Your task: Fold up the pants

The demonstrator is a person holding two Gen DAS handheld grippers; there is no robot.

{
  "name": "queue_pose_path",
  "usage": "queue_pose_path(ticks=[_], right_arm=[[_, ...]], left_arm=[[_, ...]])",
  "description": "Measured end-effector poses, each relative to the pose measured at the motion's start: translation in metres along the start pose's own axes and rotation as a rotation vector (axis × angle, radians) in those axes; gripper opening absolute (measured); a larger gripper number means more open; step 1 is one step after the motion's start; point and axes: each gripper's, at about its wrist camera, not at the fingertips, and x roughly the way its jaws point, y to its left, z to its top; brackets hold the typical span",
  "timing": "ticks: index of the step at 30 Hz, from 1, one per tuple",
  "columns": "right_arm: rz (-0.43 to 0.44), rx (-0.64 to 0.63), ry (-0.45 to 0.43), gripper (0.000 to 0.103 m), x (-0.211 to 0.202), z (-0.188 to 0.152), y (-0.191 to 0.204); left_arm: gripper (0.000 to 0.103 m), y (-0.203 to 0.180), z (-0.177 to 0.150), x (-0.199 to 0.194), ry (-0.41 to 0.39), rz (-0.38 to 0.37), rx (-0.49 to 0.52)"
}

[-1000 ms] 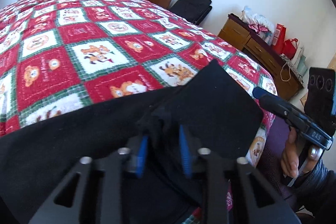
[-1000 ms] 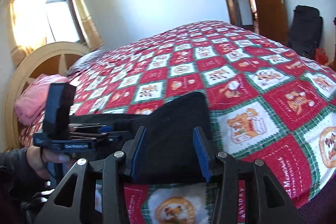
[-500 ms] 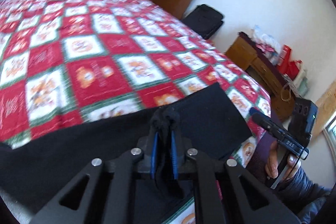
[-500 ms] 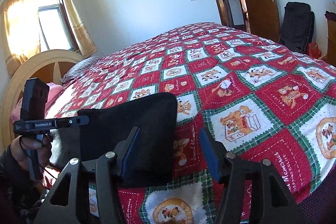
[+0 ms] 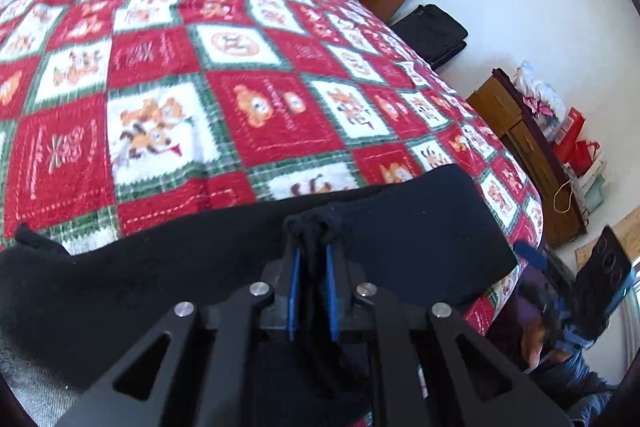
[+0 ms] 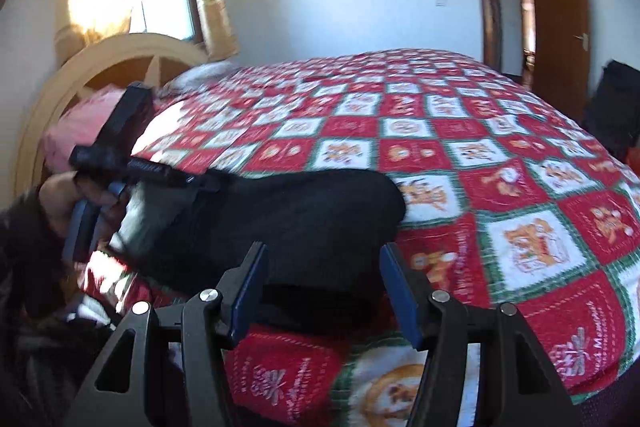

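In the left wrist view, the lower part of the black pants is hidden behind the frame of the left gripper, and the fabric's left end is cut off at the picture's edge. The left gripper is seen clamped on a bunched fold of the pants, its blue pads pressed close with cloth between them. It is held low and angled forward over the near edge of the bed. The pants are spread as a dark, smooth band across the near side of the checkered red, white and green blanket. At the lower right, the right gripper is blurred and partly cut off.

In the right wrist view, the near edge of the pants is covered by the right gripper, whose fingers are spread wide apart with nothing clamped; whether the pads touch the cloth cannot be told. It is held low at the bed's edge, pointed across the blanket. The pants lie folded as a black, rounded mass near the edge. At the left, the left gripper is seen blurred, its tip buried in the fabric, with a hand behind it. The headboard is partly hidden.
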Motion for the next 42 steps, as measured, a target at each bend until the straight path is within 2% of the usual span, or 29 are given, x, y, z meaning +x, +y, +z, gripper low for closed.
queue_pose_path(ticks=[2,5,8,10,12,13,14,15,17,21,24,27,31,32,34,35,37,39,40,42], right_arm=[[0.029,-0.028,0.076,0.06,0.012,-0.003,0.007],[0.027,-0.025,0.262,0.06,0.042,-0.012,0.009],[0.014,-0.054,0.218,0.06,0.035,-0.01,0.016],[0.025,-0.061,0.196,0.06,0.03,-0.006,0.022],[0.049,-0.058,0.171,0.06,0.028,-0.001,0.028],[0.054,-0.066,0.166,0.06,0.027,0.001,0.033],[0.051,-0.082,0.157,0.06,0.028,0.003,0.038],[0.038,-0.102,0.147,0.06,0.029,0.004,0.044],[0.013,-0.128,0.14,0.06,0.031,0.004,0.05],[-0.007,-0.104,0.133,0.06,0.031,0.004,0.043],[-0.032,-0.07,0.128,0.06,0.032,0.005,0.036],[-0.055,-0.043,0.123,0.06,0.032,0.006,0.03],[-0.088,-0.01,0.109,0.06,0.03,0.008,0.022],[-0.096,0.005,0.106,0.06,0.03,0.008,0.018],[-0.103,0.03,0.104,0.06,0.03,0.007,0.013],[-0.107,0.045,0.105,0.06,0.031,0.008,0.01],[-0.116,0.064,0.094,0.06,0.029,0.008,0.006],[-0.112,0.078,0.07,0.06,0.023,0.01,0.003],[-0.107,0.082,0.059,0.06,0.021,0.011,0.003],[-0.1,0.083,0.047,0.06,0.018,0.012,0.003]], left_arm=[[0.013,0.005,0.0,0.0,0.007,-0.012,-0.013],[0.013,0.007,-0.001,-0.003,0.017,-0.02,-0.014],[0.013,0.008,0.0,-0.008,0.021,-0.042,-0.028],[0.012,0.012,0.0,-0.012,0.024,-0.097,-0.073],[0.013,0.011,0.0,-0.015,0.018,-0.094,-0.078],[0.023,0.012,-0.001,-0.014,0.007,-0.073,-0.08],[0.049,0.015,-0.003,-0.013,0.005,-0.069,-0.105],[0.055,0.019,-0.007,-0.012,-0.006,-0.099,-0.139],[0.062,0.02,-0.018,-0.016,-0.041,-0.137,-0.169],[0.076,0.007,-0.046,-0.029,-0.08,-0.111,-0.155],[0.077,-0.004,-0.064,-0.028,-0.087,-0.073,-0.124],[0.073,-0.013,-0.068,-0.026,-0.104,-0.015,-0.091],[0.044,-0.024,-0.07,-0.021,-0.082,0.045,-0.05],[0.04,-0.026,-0.072,-0.019,-0.071,0.045,-0.037],[0.038,-0.03,-0.075,-0.013,-0.06,0.049,-0.018],[0.028,-0.031,-0.075,-0.014,-0.062,0.054,-0.017],[0.016,-0.031,-0.075,-0.016,-0.069,0.075,-0.007],[0.015,-0.027,-0.075,-0.024,-0.08,0.064,-0.029],[0.007,-0.027,-0.075,-0.027,-0.077,0.063,-0.023],[0.007,-0.027,-0.078,-0.033,-0.081,0.069,-0.032]])
